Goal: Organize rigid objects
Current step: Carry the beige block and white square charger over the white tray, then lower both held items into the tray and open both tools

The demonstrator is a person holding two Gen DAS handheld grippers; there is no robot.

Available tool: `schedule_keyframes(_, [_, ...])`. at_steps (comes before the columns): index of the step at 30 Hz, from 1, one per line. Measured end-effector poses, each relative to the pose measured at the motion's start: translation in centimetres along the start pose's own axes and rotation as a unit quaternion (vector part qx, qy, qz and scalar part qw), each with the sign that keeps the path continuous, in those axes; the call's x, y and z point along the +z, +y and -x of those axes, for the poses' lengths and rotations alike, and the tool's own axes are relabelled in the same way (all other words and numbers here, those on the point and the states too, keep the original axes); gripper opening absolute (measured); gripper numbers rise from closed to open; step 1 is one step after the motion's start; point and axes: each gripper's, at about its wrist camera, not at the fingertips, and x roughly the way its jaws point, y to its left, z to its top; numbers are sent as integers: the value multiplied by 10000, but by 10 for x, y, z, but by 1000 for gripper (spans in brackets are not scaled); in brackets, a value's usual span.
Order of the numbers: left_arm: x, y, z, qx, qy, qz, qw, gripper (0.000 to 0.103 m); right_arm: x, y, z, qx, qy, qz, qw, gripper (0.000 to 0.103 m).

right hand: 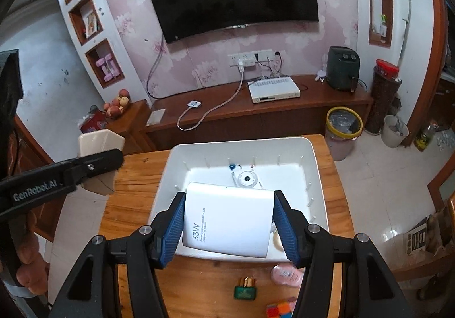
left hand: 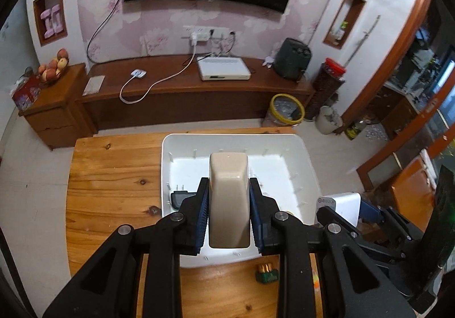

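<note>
While both sets of jaws hover clamped above the white bin (right hand: 318, 164) on the table (left hand: 113, 176), the left gripper (left hand: 229, 198) pinches a smooth, stiff beige block (left hand: 229, 190) and the right gripper (right hand: 229, 228) a light, slick white charger box (right hand: 227, 221) by its flat sides.

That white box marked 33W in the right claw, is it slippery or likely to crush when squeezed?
The white box looks stiff: its sides stay straight between the right claw's ribbed blue pads. Its glossy skin may be a bit slippery, though the ribs should bite. Flat faces mean it probably won't roll in the white bin.

Wooden table (right hand: 136, 204) (white bin (right hand: 315, 176), batteries (right hand: 245, 288))
</note>
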Motion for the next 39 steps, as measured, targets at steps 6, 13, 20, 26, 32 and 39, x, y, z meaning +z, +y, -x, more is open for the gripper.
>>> schedule_keyframes(6, [-1,-2,-50,322,362,-28,9988,28,-3,-25,-59,-95,566,-174,9982,60])
schedule_keyframes(13, [-3,-2,-112,771,851,-235,9931,28,-13,-36,-122,-196,1191,-64,9927,60])
schedule_keyframes(20, [-6,-8,-162,1247,1258,-573,9825,28,-26,-43,-171,-374,1752,54,9838,60])
schedule_keyframes(26, [-16,-12,-192,1517,1450,-859,9739,28,-32,-48,-183,-451,1880,169,9810,61])
schedule_keyframes(32, [-18,-12,-194,1616,1379,-830,9736,64,-33,-43,-172,-461,1753,424,9825,79])
schedule_keyframes(39, [-17,-14,-175,1495,1277,-655,9783,89,-37,-34,-144,-389,1487,557,9866,79])
